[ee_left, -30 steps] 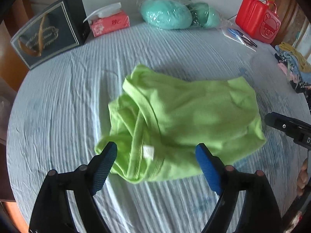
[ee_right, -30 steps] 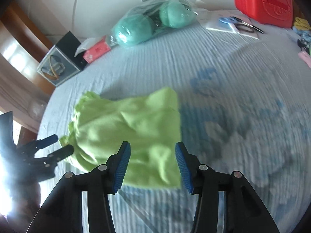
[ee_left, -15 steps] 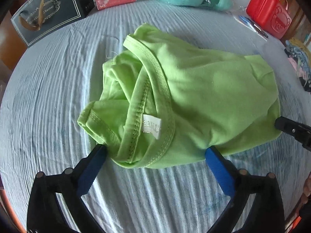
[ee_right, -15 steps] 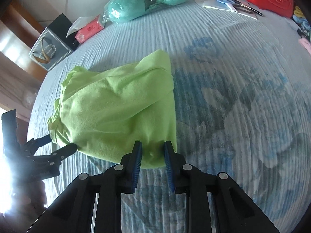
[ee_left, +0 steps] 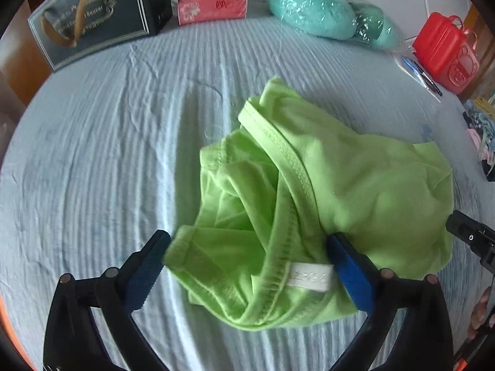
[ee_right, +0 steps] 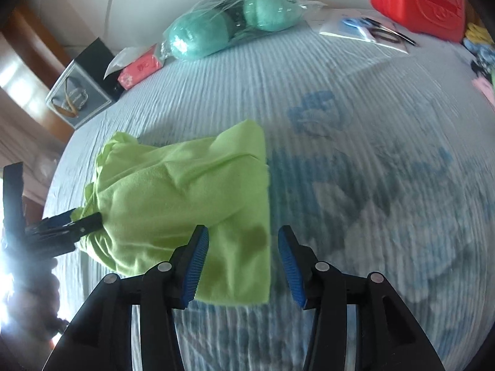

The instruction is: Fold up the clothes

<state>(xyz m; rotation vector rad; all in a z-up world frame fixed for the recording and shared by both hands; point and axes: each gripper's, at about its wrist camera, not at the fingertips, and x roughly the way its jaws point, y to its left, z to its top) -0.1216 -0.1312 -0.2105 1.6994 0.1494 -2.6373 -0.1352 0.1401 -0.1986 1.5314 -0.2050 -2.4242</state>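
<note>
Both grippers are standing open over a lime-green shirt (ee_left: 355,191) that is lying bunched on a pale blue ribbed bedsheet (ee_left: 92,160). Left gripper (ee_left: 247,266): its blue-padded fingers (ee_left: 349,272) are spreading wide to either side of the shirt's near end, the crumpled collar band and its white label (ee_left: 311,276) sitting between them; whether the pads are touching the cloth cannot be told. Right gripper (ee_right: 243,262): its fingers are also parting, the left pad (ee_right: 195,266) hovering over the shirt's near corner and the right pad over bare sheet just beside the hem, gripping nothing. Seen from the right wrist, the shirt (ee_right: 185,198) is lying flatter at that end, with a straight folded edge running away from the camera.

Farther out, along the back edge, a dark gift bag (ee_left: 99,15), a pink tissue pack (ee_left: 213,7), a clear bag of teal bundles (ee_left: 312,15) and a red case (ee_left: 445,52) are resting near the wall. Some pens in a clear sleeve (ee_left: 420,74) are lying beside the case.
</note>
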